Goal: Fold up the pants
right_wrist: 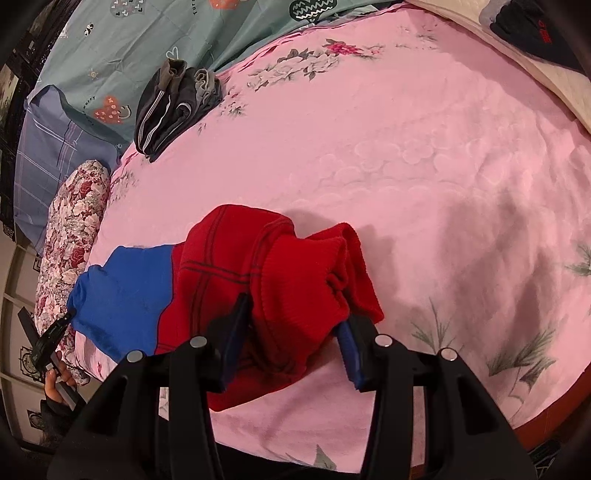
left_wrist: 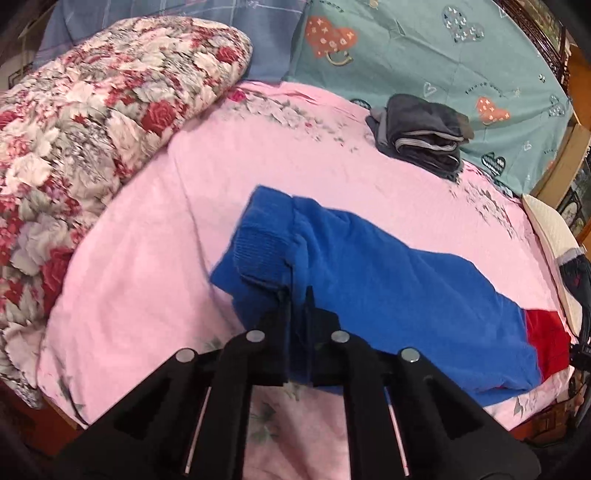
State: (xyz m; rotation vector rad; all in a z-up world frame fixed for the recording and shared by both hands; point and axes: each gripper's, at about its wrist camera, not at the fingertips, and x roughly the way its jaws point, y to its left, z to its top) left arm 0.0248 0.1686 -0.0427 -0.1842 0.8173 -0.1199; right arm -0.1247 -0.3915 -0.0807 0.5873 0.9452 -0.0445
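Note:
The pants lie across the pink bed sheet, with blue legs and a red top part. In the left wrist view my left gripper is shut on the blue fabric near the ribbed cuff, and a fold of it is pinched between the jaws. In the right wrist view my right gripper is closed on the bunched red ribbed waistband, with both pads pressing its sides. At the left edge of that view, the left gripper and the hand holding it are at the blue end.
A folded stack of dark garments sits at the far side of the sheet. A rolled floral quilt lies on the left. Behind it is a teal heart-print cover. On the right, a white pillow carries a dark garment.

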